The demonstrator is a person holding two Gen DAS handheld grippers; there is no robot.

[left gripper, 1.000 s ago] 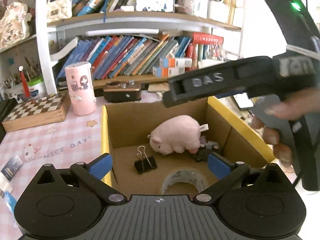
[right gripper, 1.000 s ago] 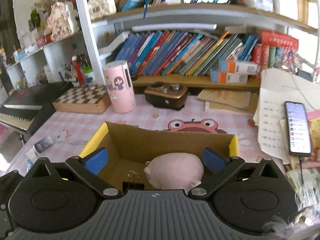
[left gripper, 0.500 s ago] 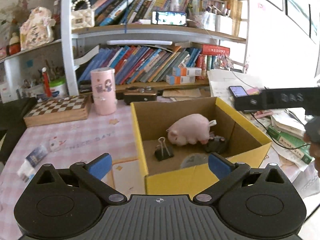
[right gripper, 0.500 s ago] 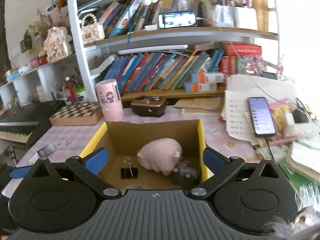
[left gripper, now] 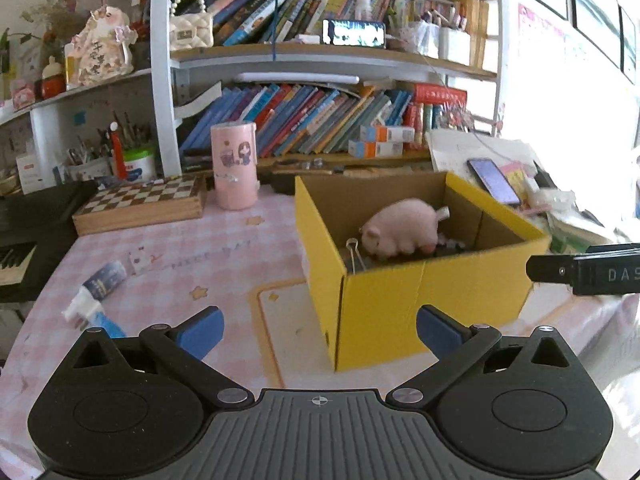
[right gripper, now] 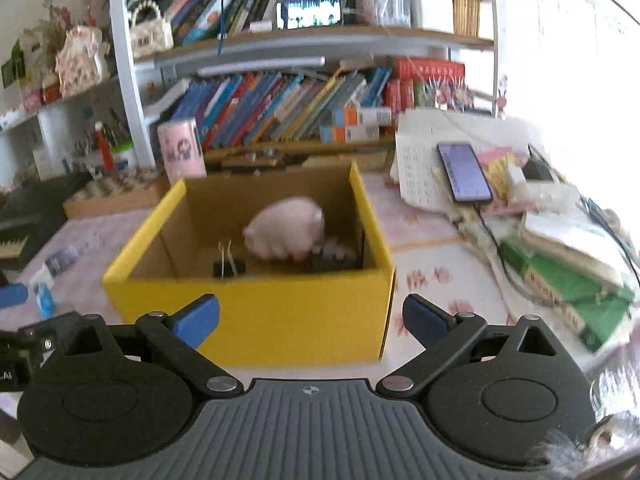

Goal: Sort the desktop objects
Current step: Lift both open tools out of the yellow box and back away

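The yellow cardboard box [left gripper: 420,300] sits on the pink checked tablecloth [left gripper: 180,272] just ahead of the left gripper [left gripper: 319,330] and a little to its right, its open top showing a pink plush pig [left gripper: 400,226] lying inside toward the far wall, a black binder clip [left gripper: 354,256] just to the pig's left, and some small dark items, too hidden to name, at the pig's right. The left gripper is released, its blue-padded fingers [left gripper: 202,328] spread wide with nothing between them. Ahead and to its left lie a small tube [left gripper: 98,290] on the cloth, then farther off a chessboard box [left gripper: 140,204] and a pink cylinder [left gripper: 235,166] standing upright beside it, with a shelf of books [left gripper: 312,120] behind. At the right edge the tip of the other tool [left gripper: 584,274] reaches in beside the box. In the right wrist view the same box [right gripper: 260,312] lies straight ahead of the right gripper [right gripper: 311,318], close to its fingertips, with the pig [right gripper: 286,228] and the clip [right gripper: 229,266] inside; the picture is somewhat blurred. The right gripper also stands unclenched, fingers [right gripper: 426,318] wide apart and holding nothing. To its right, well apart from the box, a phone [right gripper: 464,172] rests on a heap of papers [right gripper: 420,168], and green books [right gripper: 568,292] are stacked nearer.
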